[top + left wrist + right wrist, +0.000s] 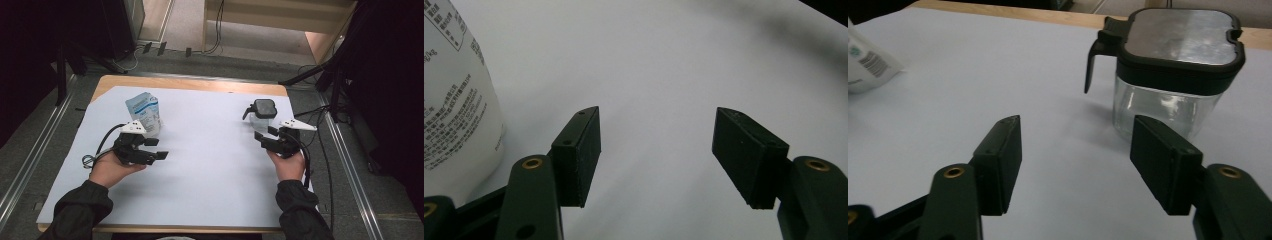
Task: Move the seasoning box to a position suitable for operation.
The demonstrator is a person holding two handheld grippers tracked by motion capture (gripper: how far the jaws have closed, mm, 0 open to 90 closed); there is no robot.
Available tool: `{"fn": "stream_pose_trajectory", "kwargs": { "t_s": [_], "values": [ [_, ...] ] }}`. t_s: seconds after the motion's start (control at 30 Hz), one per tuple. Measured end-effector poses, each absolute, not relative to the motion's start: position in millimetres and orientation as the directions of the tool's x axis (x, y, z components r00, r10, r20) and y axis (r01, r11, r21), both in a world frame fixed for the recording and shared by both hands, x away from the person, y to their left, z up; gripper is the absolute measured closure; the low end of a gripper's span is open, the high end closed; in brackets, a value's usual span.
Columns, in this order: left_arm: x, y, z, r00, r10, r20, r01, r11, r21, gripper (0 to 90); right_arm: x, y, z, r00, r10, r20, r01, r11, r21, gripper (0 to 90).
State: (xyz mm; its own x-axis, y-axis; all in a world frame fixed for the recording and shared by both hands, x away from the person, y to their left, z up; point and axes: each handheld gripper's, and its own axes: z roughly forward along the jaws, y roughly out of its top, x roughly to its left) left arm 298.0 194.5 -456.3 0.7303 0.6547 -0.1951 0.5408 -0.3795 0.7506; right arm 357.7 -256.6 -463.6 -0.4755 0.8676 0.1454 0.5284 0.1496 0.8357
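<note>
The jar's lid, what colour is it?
The lid is black with a silvery top, clearest in the right gripper view.

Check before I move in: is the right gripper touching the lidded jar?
Apart. The right gripper view shows the right gripper open, white sheet between it and the jar.

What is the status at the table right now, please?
Both tongs, left and right, open, empty. Pouch upright by left; lidded jar just ahead of right. Nothing between.

A white and blue printed pouch (pixel 144 114) stands upright on the left part of the table. Well apart on the right stands a clear square jar (pixel 260 117) with its dark lid closed and a handle at its side.
</note>
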Motion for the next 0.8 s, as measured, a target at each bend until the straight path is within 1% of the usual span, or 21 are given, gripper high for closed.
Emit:
{"fn": "stream_pose_trajectory", "kwargs": {
  "t_s": [0.03, 0.07, 0.1, 0.13, 0.17, 0.2, 0.23, 0.3, 0.33, 0.4, 0.43, 0.47, 0.53, 0.6, 0.8],
  "values": [
    [298.0, 194.5, -456.3, 0.730, 0.655, -0.195, 0.541, -0.380, 0.751, 36.9, 357.7, -256.6, -463.6, -0.476, 0.868, 0.145, 0.528, 0.150, 0.836, 34.9],
    [296.3, 194.3, -456.0, 0.730, 0.657, -0.190, 0.538, -0.379, 0.753, 36.7, 363.6, -258.1, -466.1, -0.451, 0.879, 0.156, 0.538, 0.129, 0.833, 29.0],
    [295.8, 194.3, -455.8, 0.725, 0.663, -0.185, 0.538, -0.378, 0.753, 35.2, 366.8, -258.9, -467.3, -0.434, 0.885, 0.169, 0.547, 0.110, 0.830, 26.5],
    [295.8, 194.3, -455.8, 0.725, 0.663, -0.185, 0.538, -0.378, 0.753, 33.6, 366.8, -258.9, -467.3, -0.434, 0.885, 0.169, 0.547, 0.110, 0.830, 26.5],
    [295.6, 194.4, -455.9, 0.718, 0.672, -0.183, 0.539, -0.370, 0.757, 33.4, 373.5, -259.9, -469.5, -0.399, 0.899, 0.181, 0.568, 0.088, 0.818, 20.2],
    [295.4, 195.0, -455.6, 0.715, 0.673, -0.189, 0.542, -0.364, 0.757, 33.4, 373.5, -259.9, -469.5, -0.399, 0.899, 0.181, 0.568, 0.088, 0.818, 20.2],
    [293.9, 196.5, -455.1, 0.712, 0.677, -0.187, 0.545, -0.364, 0.755, 32.7, 378.3, -260.4, -472.1, -0.374, 0.910, 0.180, 0.570, 0.073, 0.819, 16.1],
    [293.1, 197.0, -455.3, 0.711, 0.678, -0.187, 0.545, -0.363, 0.755, 32.6, 381.1, -260.7, -473.2, -0.367, 0.912, 0.181, 0.569, 0.066, 0.820, 15.0],
    [292.0, 197.6, -455.3, 0.709, 0.680, -0.189, 0.549, -0.363, 0.753, 32.2, 386.5, -261.2, -474.7, -0.348, 0.918, 0.191, 0.570, 0.045, 0.821, 14.6],
    [290.6, 198.9, -455.5, 0.705, 0.683, -0.191, 0.554, -0.362, 0.750, 31.9, 389.5, -261.0, -475.5, -0.339, 0.919, 0.202, 0.573, 0.031, 0.819, 8.3],
    [289.7, 199.8, -455.4, 0.699, 0.691, -0.185, 0.556, -0.362, 0.748, 30.3, 395.1, -260.3, -478.3, -0.339, 0.917, 0.208, 0.577, 0.029, 0.816, 4.3],
    [289.0, 200.4, -455.5, 0.691, 0.699, -0.183, 0.558, -0.356, 0.749, 30.3, 395.1, -260.3, -478.3, -0.339, 0.917, 0.208, 0.577, 0.029, 0.816, 4.3],
    [287.1, 201.6, -455.6, 0.682, 0.705, -0.192, 0.563, -0.340, 0.753, 29.5, 400.4, -258.0, -481.3, -0.332, 0.922, 0.199, 0.586, 0.037, 0.809, 0.1],
    [284.9, 204.7, -455.1, 0.678, 0.710, -0.189, 0.561, -0.334, 0.757, 29.6, 405.8, -254.5, -483.3, -0.323, 0.933, 0.158, 0.581, 0.063, 0.812, 0.0],
    [281.8, 208.4, -454.5, 0.676, 0.711, -0.193, 0.563, -0.329, 0.758, 29.9, 417.1, -254.4, -487.7, -0.295, 0.943, 0.157, 0.590, 0.050, 0.806, 0.0]
  ]
}}
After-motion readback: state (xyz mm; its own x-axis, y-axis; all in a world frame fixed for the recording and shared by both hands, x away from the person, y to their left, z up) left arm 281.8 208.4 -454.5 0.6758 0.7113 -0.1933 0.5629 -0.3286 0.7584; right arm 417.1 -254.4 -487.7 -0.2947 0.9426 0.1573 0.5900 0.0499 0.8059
